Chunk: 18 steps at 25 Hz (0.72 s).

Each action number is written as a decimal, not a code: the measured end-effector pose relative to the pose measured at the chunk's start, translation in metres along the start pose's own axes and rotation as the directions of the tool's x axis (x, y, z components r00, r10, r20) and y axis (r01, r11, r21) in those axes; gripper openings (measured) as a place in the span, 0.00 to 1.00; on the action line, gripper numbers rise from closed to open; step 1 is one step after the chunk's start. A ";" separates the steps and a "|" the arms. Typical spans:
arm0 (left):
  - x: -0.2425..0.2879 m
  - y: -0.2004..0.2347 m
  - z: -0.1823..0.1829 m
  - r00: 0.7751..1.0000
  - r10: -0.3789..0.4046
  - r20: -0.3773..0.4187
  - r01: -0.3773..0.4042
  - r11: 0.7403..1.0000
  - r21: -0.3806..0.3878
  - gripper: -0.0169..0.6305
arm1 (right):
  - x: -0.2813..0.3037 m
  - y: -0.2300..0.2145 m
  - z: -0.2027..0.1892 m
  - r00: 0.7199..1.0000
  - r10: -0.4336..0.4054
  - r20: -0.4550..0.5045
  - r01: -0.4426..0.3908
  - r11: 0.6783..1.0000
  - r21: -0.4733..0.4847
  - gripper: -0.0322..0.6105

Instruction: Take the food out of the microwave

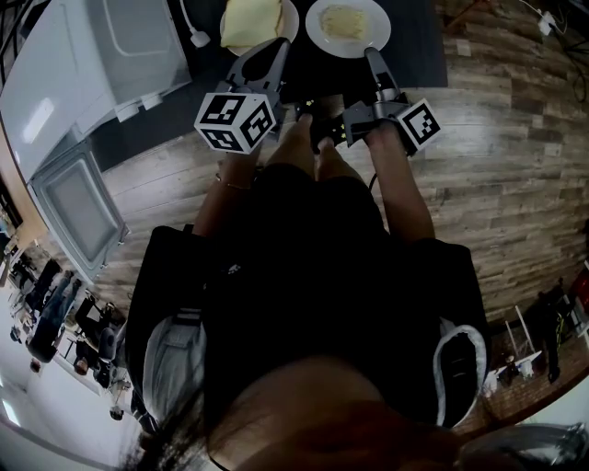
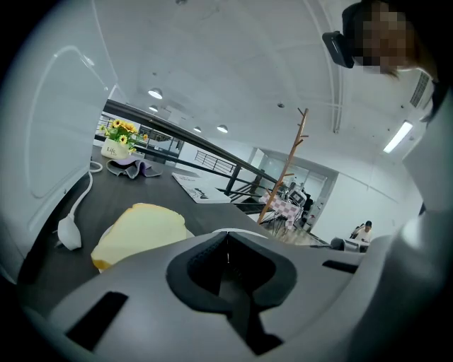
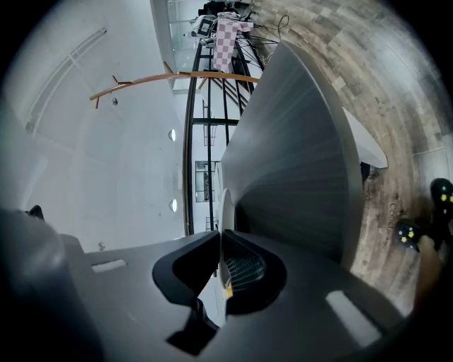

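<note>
Two white plates sit side by side on the dark table [image 1: 419,46]. The left plate [image 1: 287,18] carries a pale yellow slab of food [image 1: 250,20], which also shows in the left gripper view as the yellow food [image 2: 141,228]. My left gripper [image 1: 276,44] is shut on that plate's near rim [image 2: 237,231]. The right plate [image 1: 317,37] holds flat yellow food [image 1: 345,20]. My right gripper [image 1: 370,51] is shut on its near rim, and the thin white rim [image 3: 226,205] stands edge-on between the pads.
A white microwave [image 1: 92,64] stands at the left, its door [image 1: 78,198] hanging open. A white cable and plug [image 1: 198,37] lie by the left plate. At the table's far end are a flower pot [image 2: 119,138] and papers [image 2: 198,187]. Wooden floor [image 1: 515,138] is at the right.
</note>
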State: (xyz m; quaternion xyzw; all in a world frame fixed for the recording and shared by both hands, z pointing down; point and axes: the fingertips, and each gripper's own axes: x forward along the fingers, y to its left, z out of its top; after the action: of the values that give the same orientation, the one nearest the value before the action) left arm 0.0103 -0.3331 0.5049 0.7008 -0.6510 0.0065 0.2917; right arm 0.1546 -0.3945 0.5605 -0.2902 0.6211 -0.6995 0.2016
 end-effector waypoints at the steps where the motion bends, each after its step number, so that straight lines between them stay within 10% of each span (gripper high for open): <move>1: 0.001 -0.001 0.000 1.000 -0.003 -0.001 0.003 1.000 -0.001 0.04 | 0.000 0.000 0.000 1.000 -0.004 0.000 0.004 1.000 -0.001 0.07; 18: 0.005 0.003 0.003 1.000 -0.012 -0.009 0.012 1.000 0.004 0.04 | 0.012 -0.006 -0.003 0.997 -0.073 -0.005 0.073 0.993 -0.091 0.07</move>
State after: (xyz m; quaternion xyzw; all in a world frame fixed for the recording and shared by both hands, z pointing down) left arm 0.0074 -0.3386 0.5058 0.7053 -0.6453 0.0094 0.2931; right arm 0.1440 -0.3997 0.5677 -0.3186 0.6419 -0.6788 0.1600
